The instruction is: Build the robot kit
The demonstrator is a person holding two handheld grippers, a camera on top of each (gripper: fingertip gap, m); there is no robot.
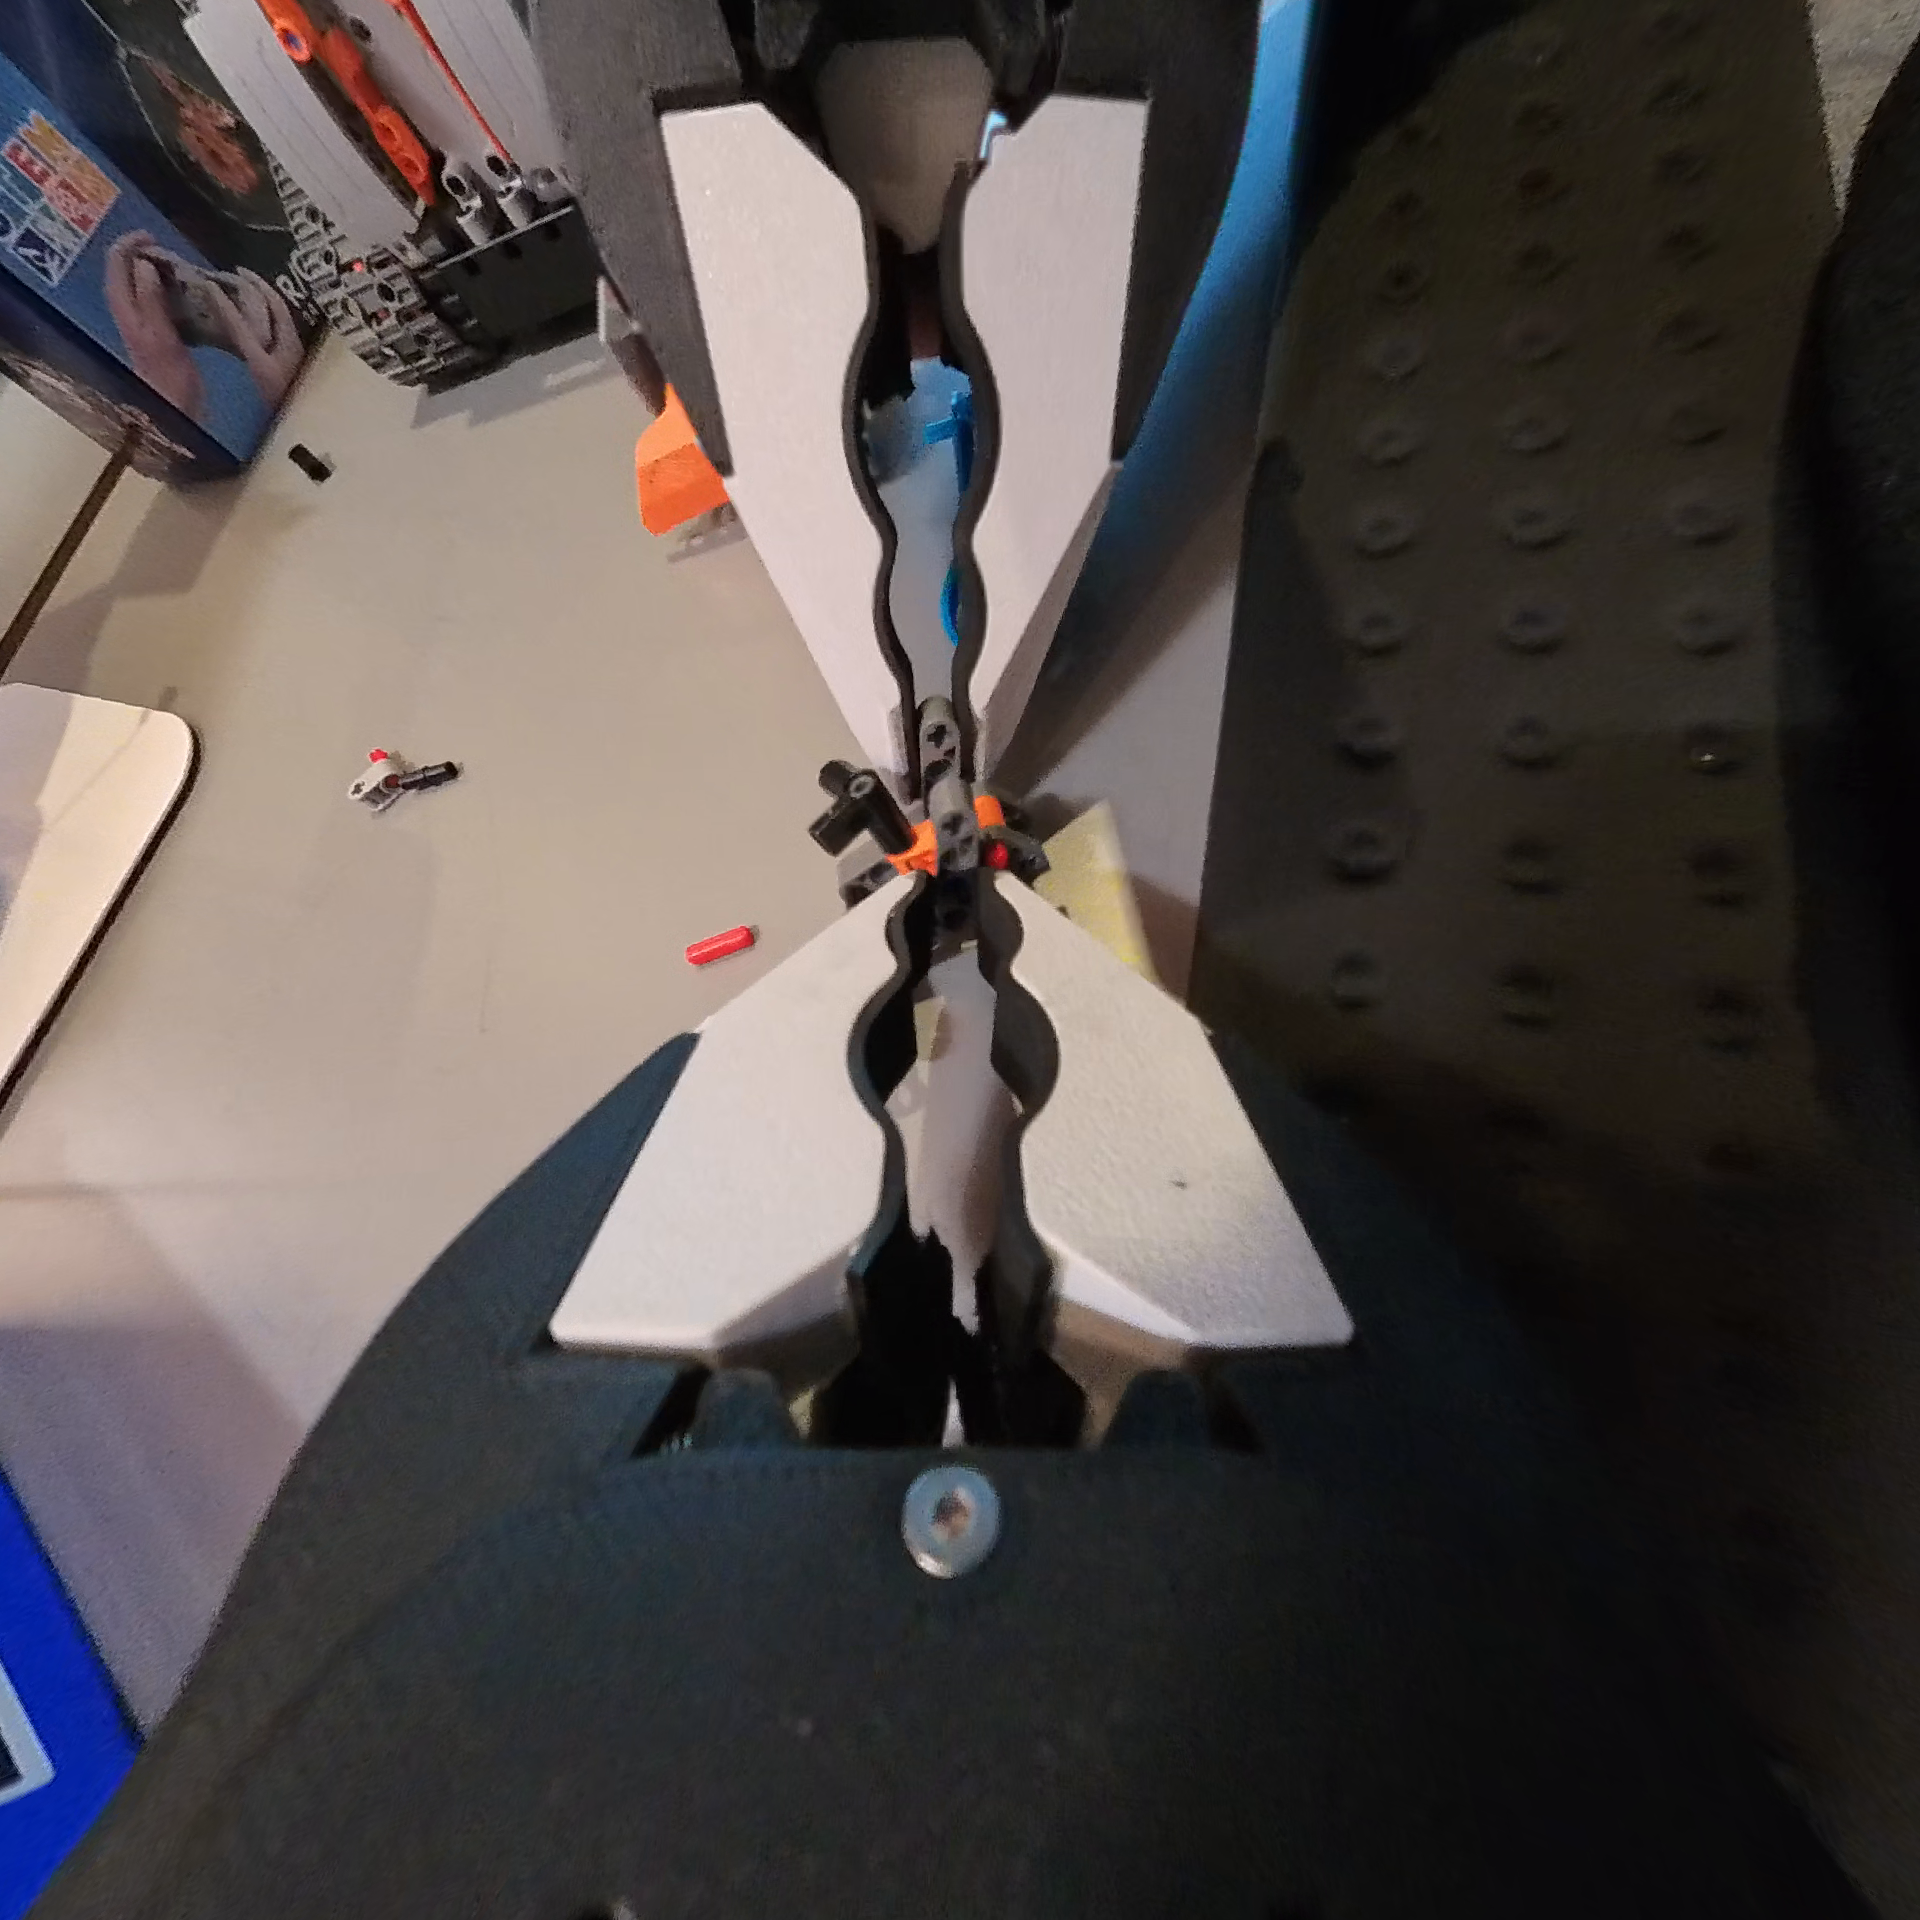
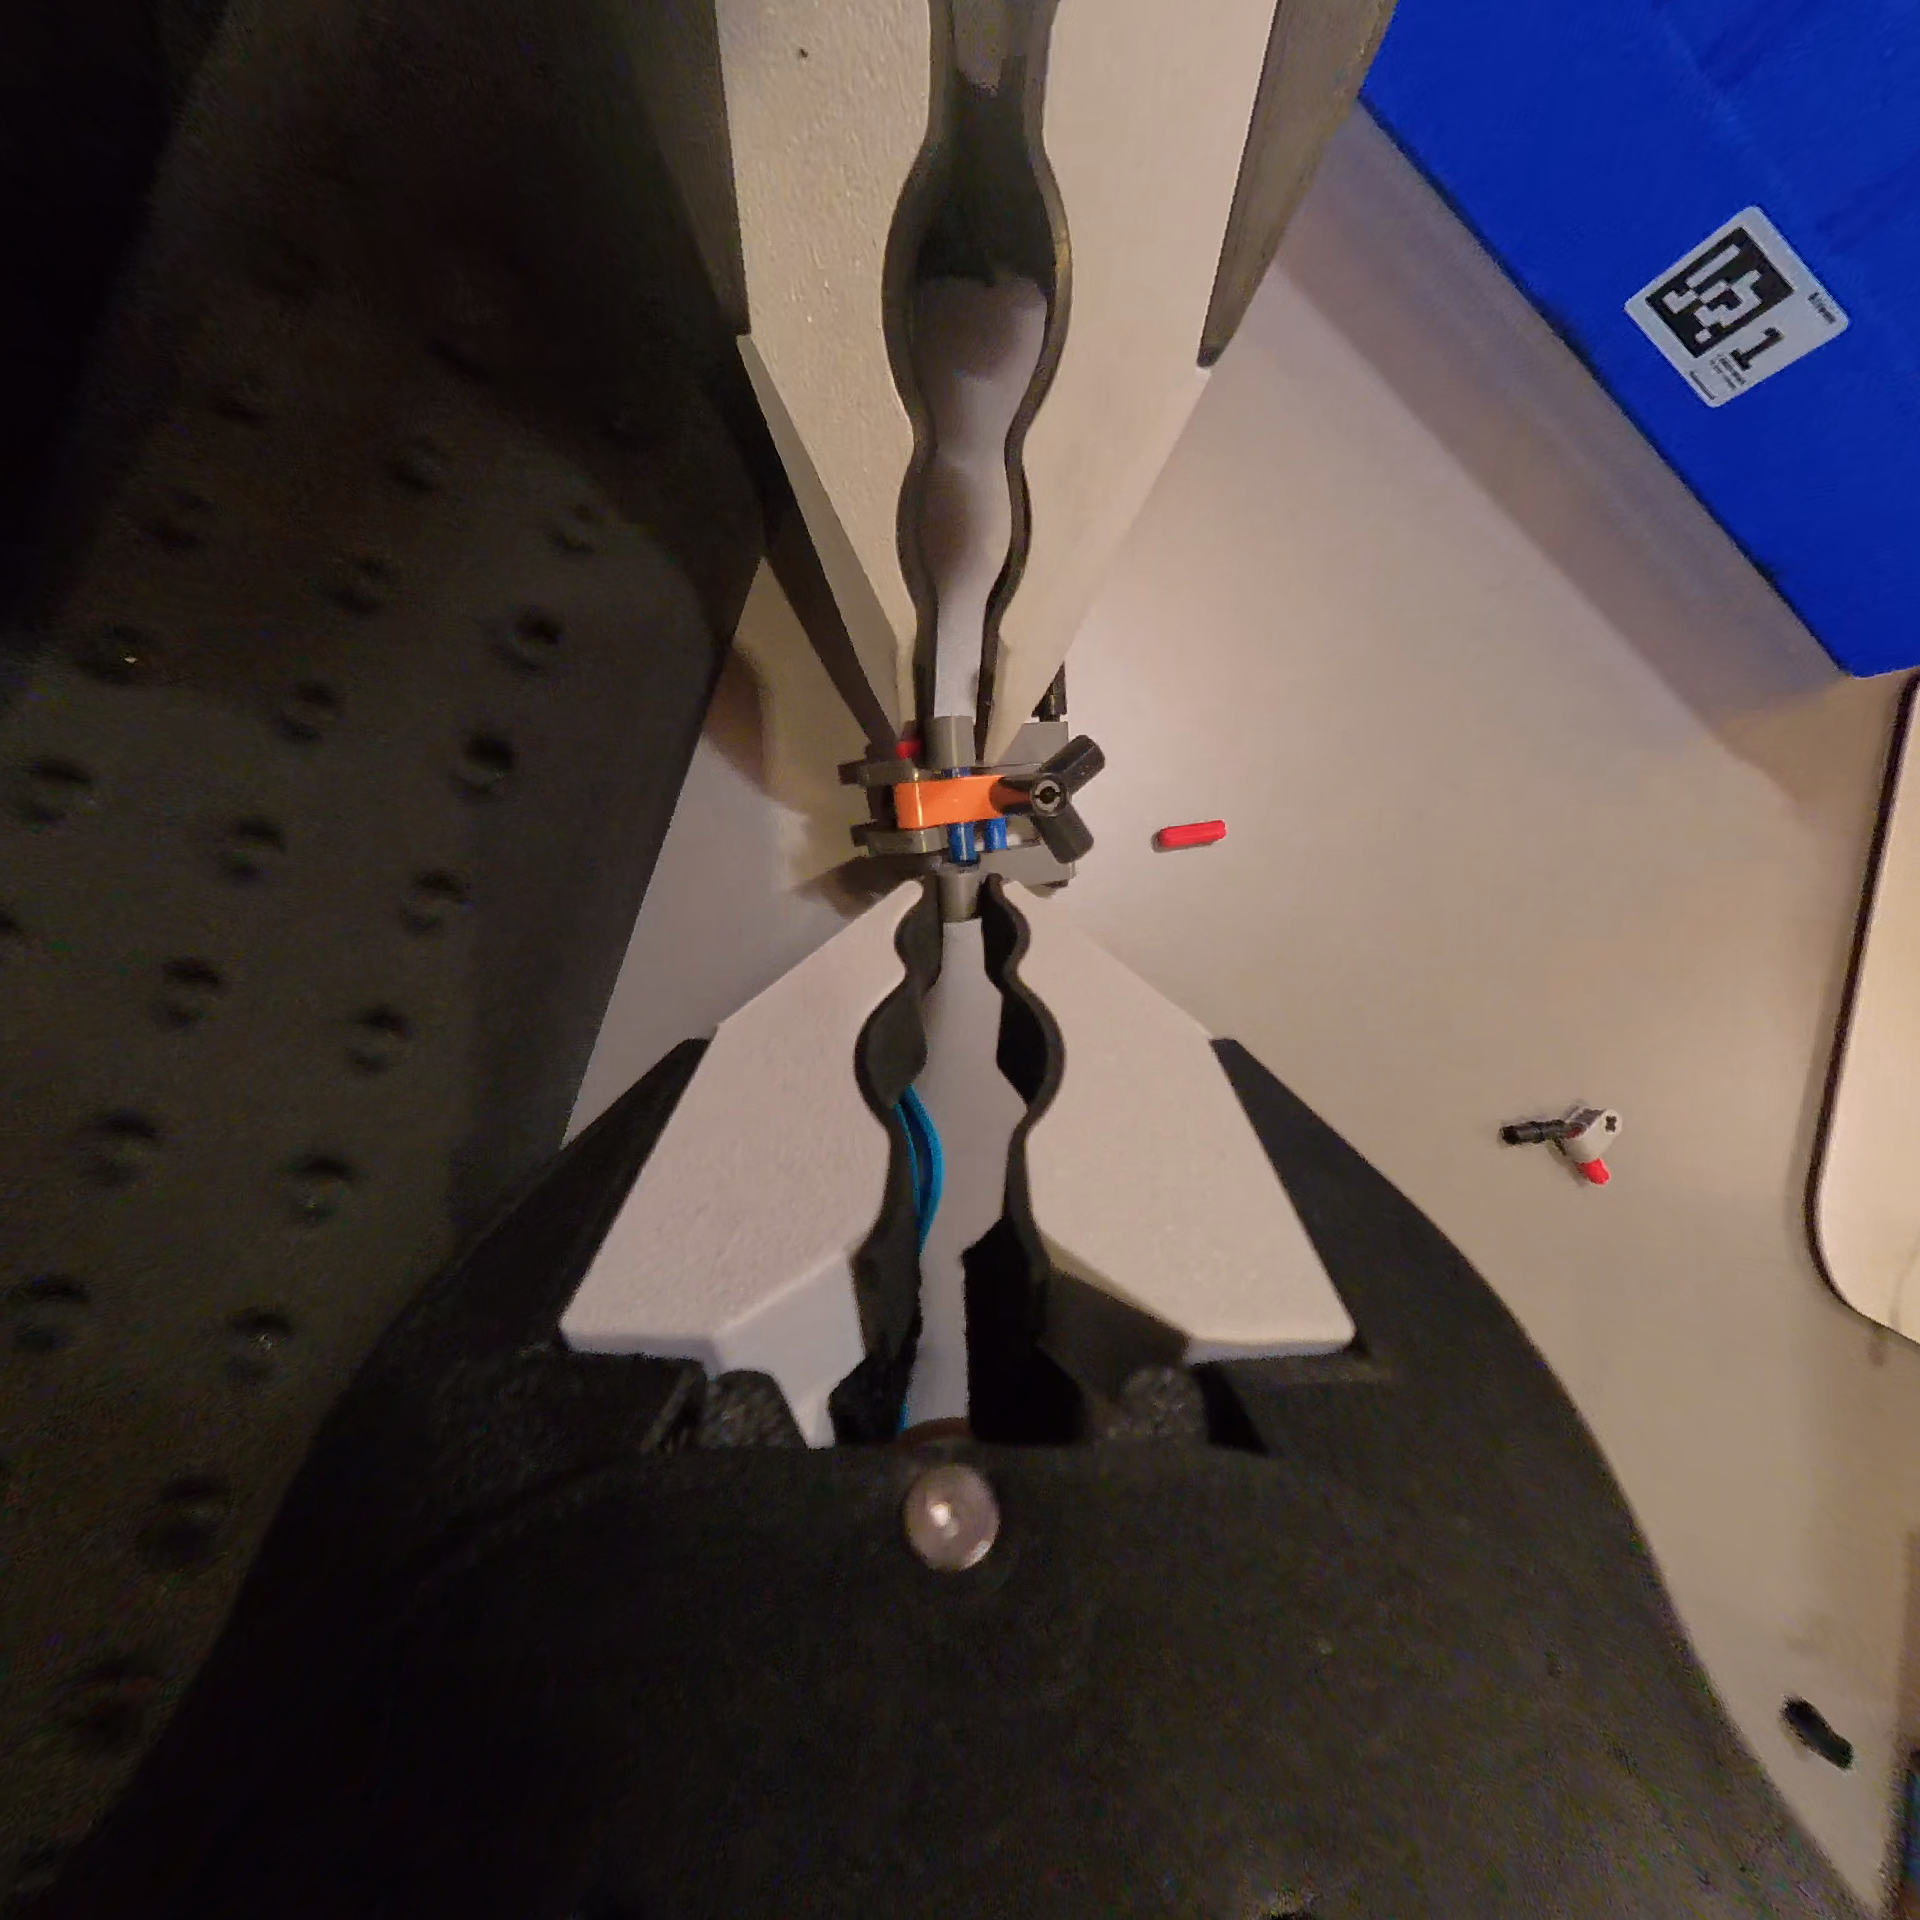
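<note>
My two grippers meet tip to tip, left gripper (image 1: 951, 904) and right gripper (image 2: 961, 904) each pinching an opposite end of the brick assembly (image 1: 925, 821) between them. A pin (image 1: 720, 947) lies on the table (image 1: 468, 623) left of it, a connector (image 1: 400, 781) farther left.

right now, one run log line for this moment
left claw: shut on brick assembly | right claw: shut on it, opposite end | on table: red pin, small connector

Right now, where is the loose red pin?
The red pin lies alone on the pale table, left of the small brick assembly pinched between both grippers; the right wrist view shows it on the assembly's right.
</note>
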